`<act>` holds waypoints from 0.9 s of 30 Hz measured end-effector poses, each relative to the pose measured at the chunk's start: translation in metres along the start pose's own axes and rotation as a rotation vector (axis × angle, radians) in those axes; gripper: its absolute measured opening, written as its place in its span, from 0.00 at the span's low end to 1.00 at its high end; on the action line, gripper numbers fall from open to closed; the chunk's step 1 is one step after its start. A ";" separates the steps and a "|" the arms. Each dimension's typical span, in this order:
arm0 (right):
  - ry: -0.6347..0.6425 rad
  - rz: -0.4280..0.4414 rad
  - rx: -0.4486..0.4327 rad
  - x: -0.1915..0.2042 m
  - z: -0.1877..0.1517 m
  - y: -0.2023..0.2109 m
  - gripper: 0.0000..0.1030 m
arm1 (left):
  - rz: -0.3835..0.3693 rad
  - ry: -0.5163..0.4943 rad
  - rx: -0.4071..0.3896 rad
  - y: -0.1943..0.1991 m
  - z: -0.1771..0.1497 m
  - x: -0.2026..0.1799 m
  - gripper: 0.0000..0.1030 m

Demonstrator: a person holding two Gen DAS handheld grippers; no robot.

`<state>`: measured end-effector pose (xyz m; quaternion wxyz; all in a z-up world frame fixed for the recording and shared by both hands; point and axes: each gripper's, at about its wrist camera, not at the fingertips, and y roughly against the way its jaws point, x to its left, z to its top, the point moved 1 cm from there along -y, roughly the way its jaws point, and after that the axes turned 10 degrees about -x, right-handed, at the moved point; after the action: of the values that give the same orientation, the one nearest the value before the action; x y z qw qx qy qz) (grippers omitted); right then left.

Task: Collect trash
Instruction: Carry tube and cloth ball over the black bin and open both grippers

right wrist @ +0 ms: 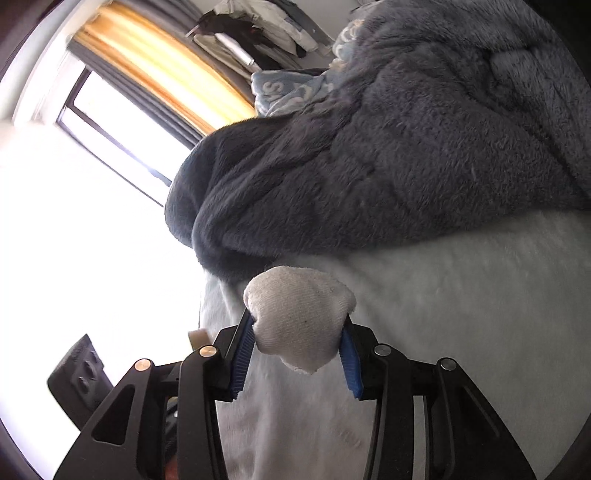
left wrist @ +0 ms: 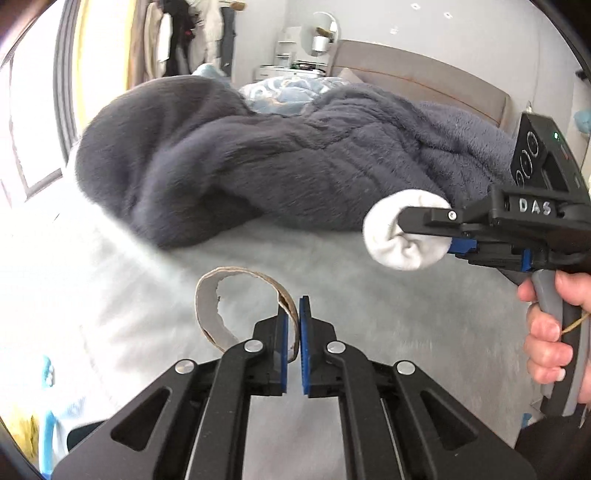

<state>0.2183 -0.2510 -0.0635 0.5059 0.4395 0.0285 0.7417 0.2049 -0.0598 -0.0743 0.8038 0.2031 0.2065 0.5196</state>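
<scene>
The left tool pinched a torn cardboard ring; the right tool pinched a balled white sock above the bed.

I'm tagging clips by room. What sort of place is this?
Most likely a bedroom: a bed with a padded headboard, a rumpled dark grey fleece blanket on it, and clothes hanging near the curtained window.

the cardboard ring is partly hidden behind the left fingers. the dark box is cut off behind the gripper frame. the window is washed out white, and the clothes hanging far back are too blurred to make out.
</scene>
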 end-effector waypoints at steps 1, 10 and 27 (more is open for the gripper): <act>0.010 -0.004 0.005 0.005 -0.005 0.002 0.41 | 0.006 0.021 0.002 0.008 -0.004 0.006 0.06; 0.187 -0.011 0.037 0.073 -0.052 0.019 0.41 | 0.117 0.124 0.001 0.074 -0.029 0.061 0.06; 0.395 0.110 0.127 0.189 -0.107 -0.021 0.41 | 0.260 0.247 0.123 0.102 -0.089 0.149 0.06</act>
<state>0.1419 -0.0511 -0.0216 0.4207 0.3174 0.1497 0.8366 0.1355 0.1257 -0.1110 0.6846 0.2115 0.3070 0.6263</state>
